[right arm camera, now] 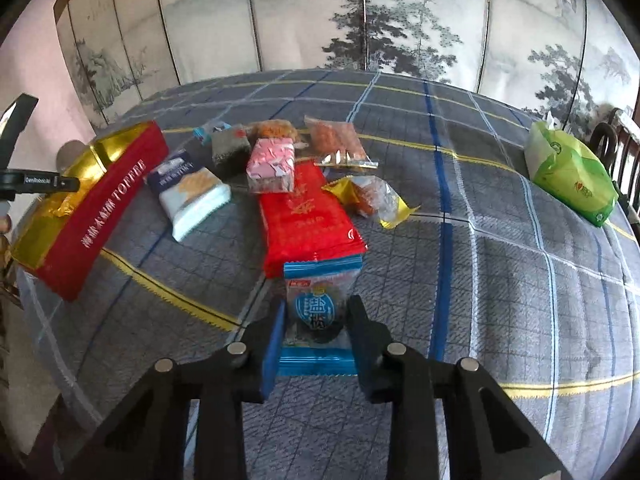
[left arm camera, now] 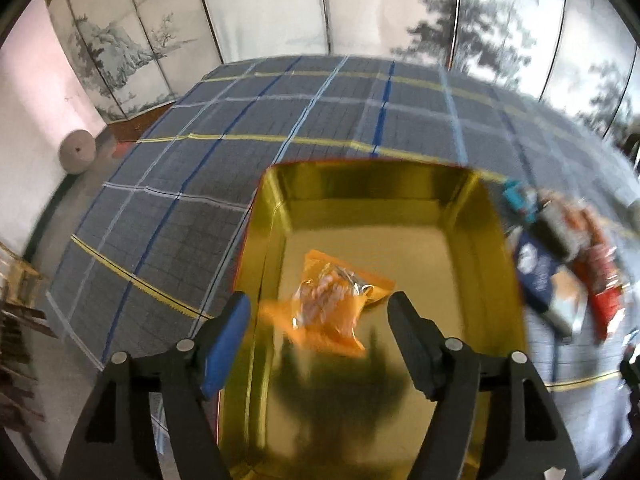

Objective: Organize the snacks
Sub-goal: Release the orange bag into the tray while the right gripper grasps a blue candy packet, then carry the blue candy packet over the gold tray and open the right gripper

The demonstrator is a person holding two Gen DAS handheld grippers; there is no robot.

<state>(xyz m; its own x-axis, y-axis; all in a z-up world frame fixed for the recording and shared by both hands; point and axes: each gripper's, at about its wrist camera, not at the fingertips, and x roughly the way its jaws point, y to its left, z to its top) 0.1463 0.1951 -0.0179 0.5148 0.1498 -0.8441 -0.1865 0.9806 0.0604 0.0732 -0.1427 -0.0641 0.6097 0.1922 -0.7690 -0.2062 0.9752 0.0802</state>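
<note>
The left gripper [left arm camera: 318, 316] hangs above the gold-lined tin [left arm camera: 496, 248], its jaws spread wide and holding nothing. Inside the tin lies a single orange snack packet [left arm camera: 336, 304], on the tin's floor near the middle and just past the fingertips; the picture is blurred, so I cannot tell whether the fingers touch it. The rest of the tin's floor shows only the dark shadow of the gripper.

The right gripper [right arm camera: 316, 320] is closed on a blue snack packet [right arm camera: 318, 304], one finger on each long side. The packet lies flat on the plaid tablecloth [right arm camera: 500, 280] at the near end of the loose pile.

From the right wrist view the tin [right arm camera: 100, 208] sits at the left of the table, its outer wall red with the word TOFFEE. To its right the unsorted snacks lie on the cloth:
- a white and navy packet [right arm camera: 188, 188], nearest the tin
- a large red packet [right arm camera: 304, 216], touching the far end of the blue one
- a pink wrapped block [right arm camera: 270, 164], resting on the red packet's far end
- a gold-edged clear packet [right arm camera: 370, 196], just right of the red one
- a clear packet of reddish snacks [right arm camera: 338, 142], farther back
- a dark grey packet [right arm camera: 228, 146], far left of the pile

A green bag [right arm camera: 568, 168] sits well apart at the far right.
</note>
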